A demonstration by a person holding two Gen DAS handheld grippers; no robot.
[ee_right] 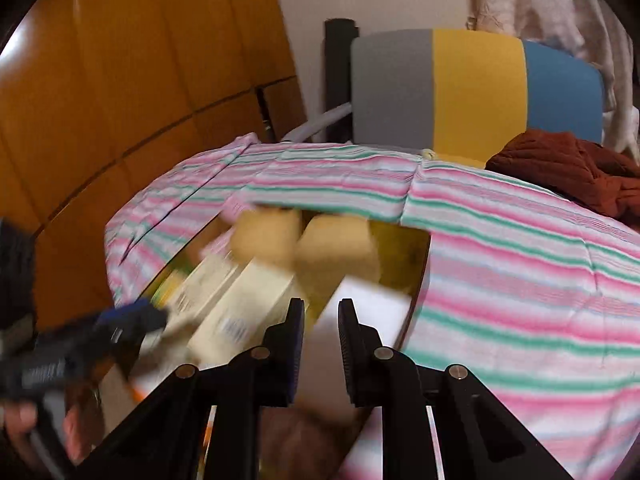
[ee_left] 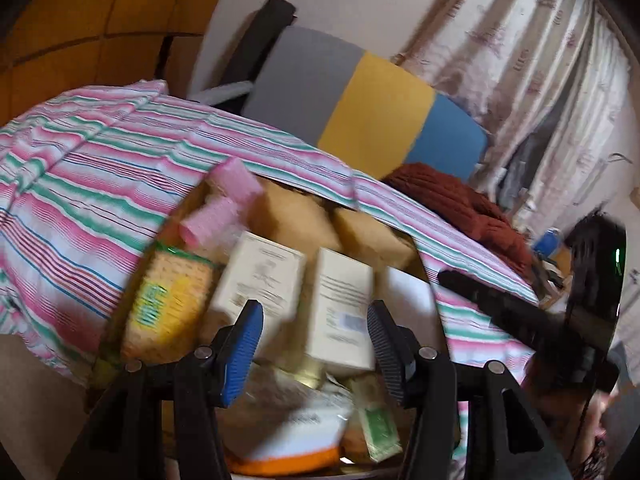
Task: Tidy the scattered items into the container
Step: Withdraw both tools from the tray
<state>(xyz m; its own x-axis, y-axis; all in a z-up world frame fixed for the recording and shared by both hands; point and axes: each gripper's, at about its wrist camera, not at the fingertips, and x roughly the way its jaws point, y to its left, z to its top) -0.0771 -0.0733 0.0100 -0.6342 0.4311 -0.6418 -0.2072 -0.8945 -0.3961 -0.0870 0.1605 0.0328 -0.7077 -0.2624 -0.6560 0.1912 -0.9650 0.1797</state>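
Note:
A shiny gold container (ee_left: 420, 256) sits on the striped bedspread and holds several items: pink hair rollers (ee_left: 224, 208), a yellow cracker pack (ee_left: 168, 304), two white boxes (ee_left: 260, 284), two tan sponges (ee_left: 296, 212) and packets at the front. My left gripper (ee_left: 316, 344) is open and empty just above the white boxes. In the right wrist view the container (ee_right: 416, 280) shows too. My right gripper (ee_right: 320, 344) is shut on a white box (ee_right: 360, 312) held over the container's right side. The left gripper (ee_right: 132, 320) appears blurred at the left.
The striped pink, green and white bedspread (ee_right: 520, 280) spreads all around the container. A grey, yellow and blue chair back (ee_right: 476, 84) stands behind. A rust-red garment (ee_right: 568, 164) lies at the far right. Wooden wardrobe panels (ee_right: 140, 80) fill the left.

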